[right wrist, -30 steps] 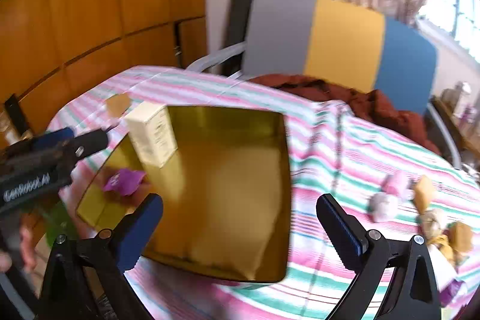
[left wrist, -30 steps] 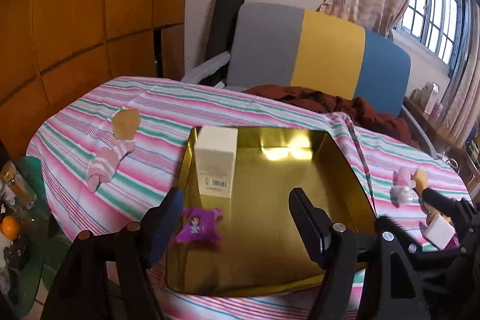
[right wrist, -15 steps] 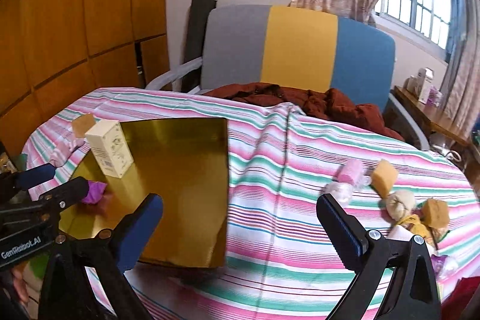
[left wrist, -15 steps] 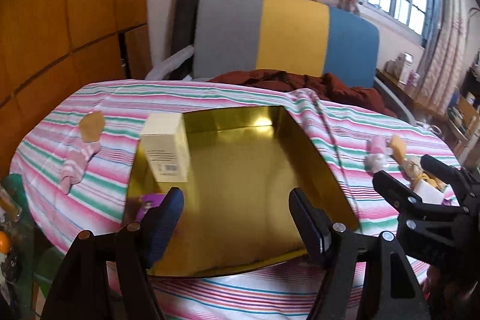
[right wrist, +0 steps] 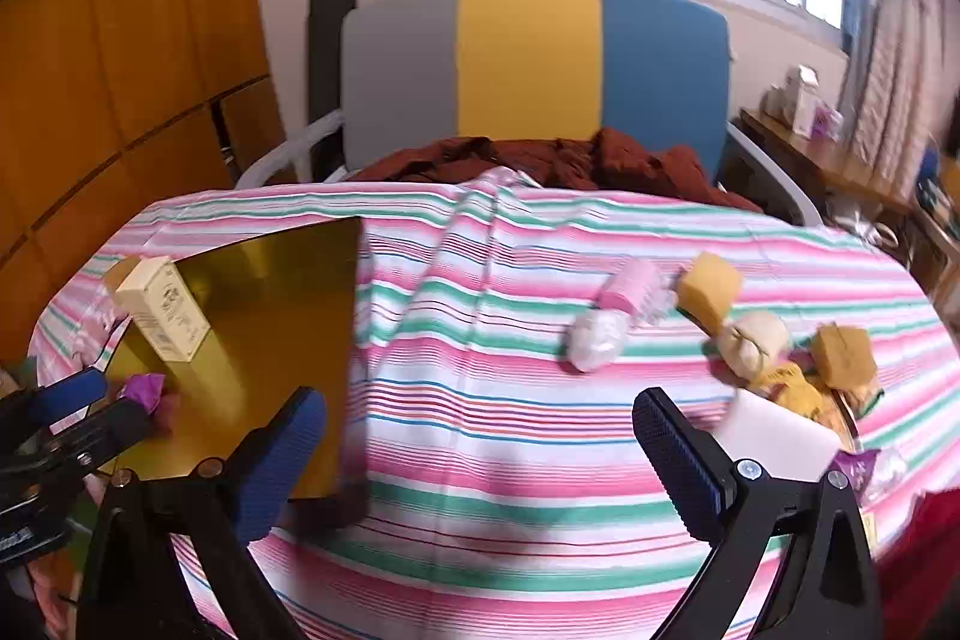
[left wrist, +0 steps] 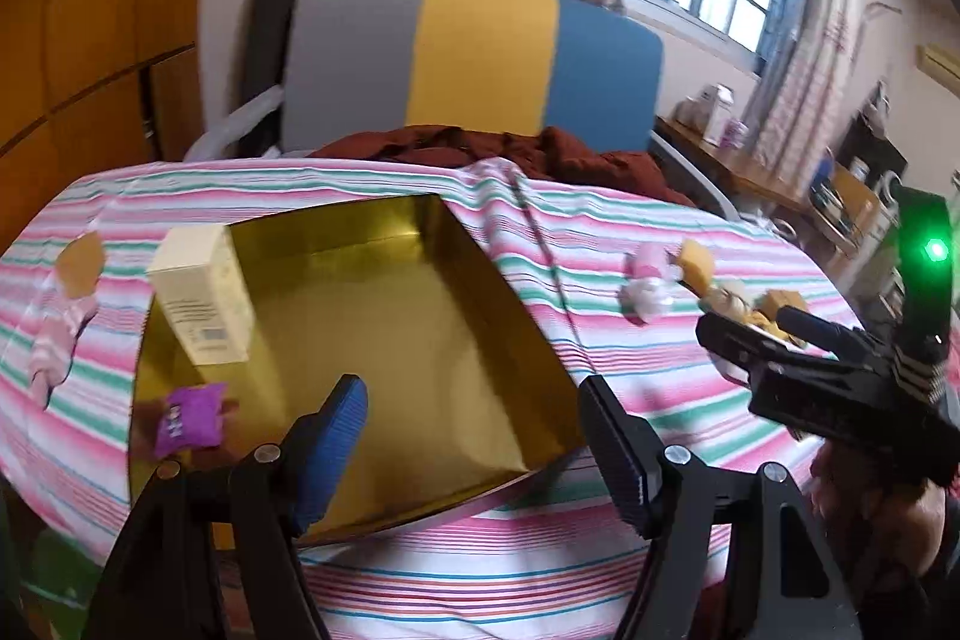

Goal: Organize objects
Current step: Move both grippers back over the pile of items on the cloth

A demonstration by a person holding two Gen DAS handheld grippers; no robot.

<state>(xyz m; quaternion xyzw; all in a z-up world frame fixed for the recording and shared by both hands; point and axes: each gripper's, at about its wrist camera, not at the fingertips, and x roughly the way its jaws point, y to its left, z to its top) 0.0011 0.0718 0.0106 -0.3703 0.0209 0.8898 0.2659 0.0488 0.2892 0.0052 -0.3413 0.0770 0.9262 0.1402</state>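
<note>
A gold tray (left wrist: 480,256) (right wrist: 336,316) lies on the striped tablecloth. In it stand a cream box (left wrist: 201,295) (right wrist: 162,307) and a purple packet (left wrist: 189,418) (right wrist: 141,391). My left gripper (left wrist: 474,442) is open and empty over the tray's near edge. My right gripper (right wrist: 480,454) is open and empty above the cloth, right of the tray. A pink roll (right wrist: 630,289), a white wrapped piece (right wrist: 594,340), a yellow sponge (right wrist: 708,289), a beige ball (right wrist: 753,340), a brown block (right wrist: 843,355) and a white box (right wrist: 774,439) lie at the right.
A pink striped sock (left wrist: 54,340) and a tan piece (left wrist: 81,262) lie left of the tray. A grey, yellow and blue chair back (right wrist: 534,64) with dark red cloth (right wrist: 558,160) stands behind the table. A wooden wall is at the left.
Both grippers have swung to the right. The tray has slid left in both views and the cluster of small objects at the right has come closer. Both jaws stay open.
</note>
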